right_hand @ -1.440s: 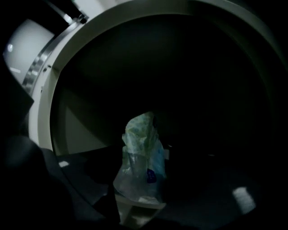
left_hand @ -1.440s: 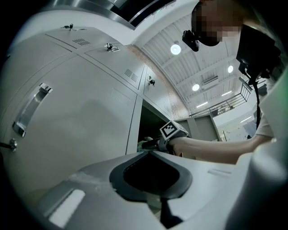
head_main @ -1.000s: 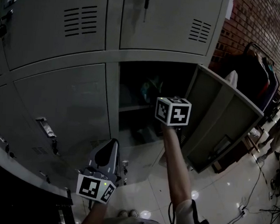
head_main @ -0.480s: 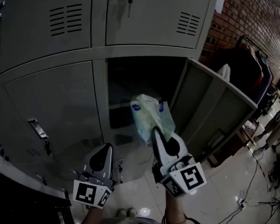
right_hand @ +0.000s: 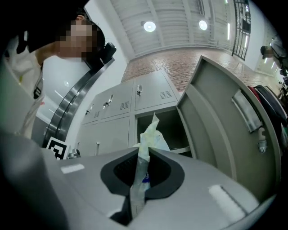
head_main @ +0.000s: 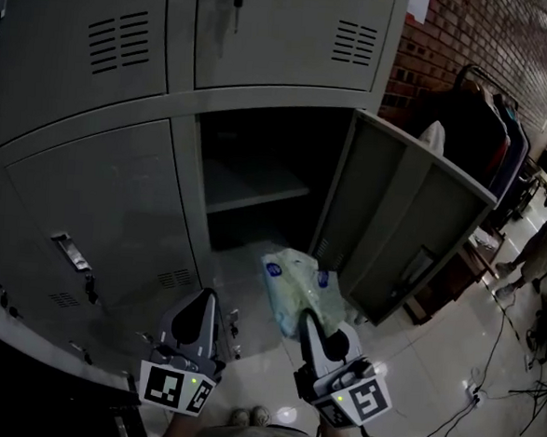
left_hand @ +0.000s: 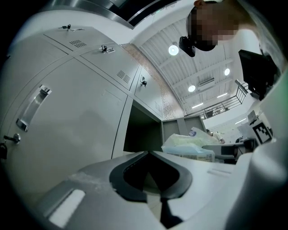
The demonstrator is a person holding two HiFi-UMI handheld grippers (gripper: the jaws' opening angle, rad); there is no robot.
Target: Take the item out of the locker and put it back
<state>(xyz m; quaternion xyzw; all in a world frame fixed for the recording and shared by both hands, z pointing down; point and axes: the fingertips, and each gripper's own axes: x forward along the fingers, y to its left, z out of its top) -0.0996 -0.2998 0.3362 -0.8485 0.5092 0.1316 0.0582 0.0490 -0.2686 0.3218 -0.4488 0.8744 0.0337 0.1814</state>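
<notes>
Grey left gripper (head_main: 207, 295) and right gripper (head_main: 307, 316) each bear a black-and-white marker cube (head_main: 176, 388), green-lit.

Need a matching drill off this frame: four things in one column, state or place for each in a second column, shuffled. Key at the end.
Column one
1. right gripper
2. left gripper
3. packet
4. locker door

Column two
A. stands open, hinged at the right of the opening
B. jaws together, nothing between them
C. outside the open compartment, in front of it
D. jaws closed on a thin plastic edge

Pairs: 1-D, 2-B, 3-C, 4-A
</notes>
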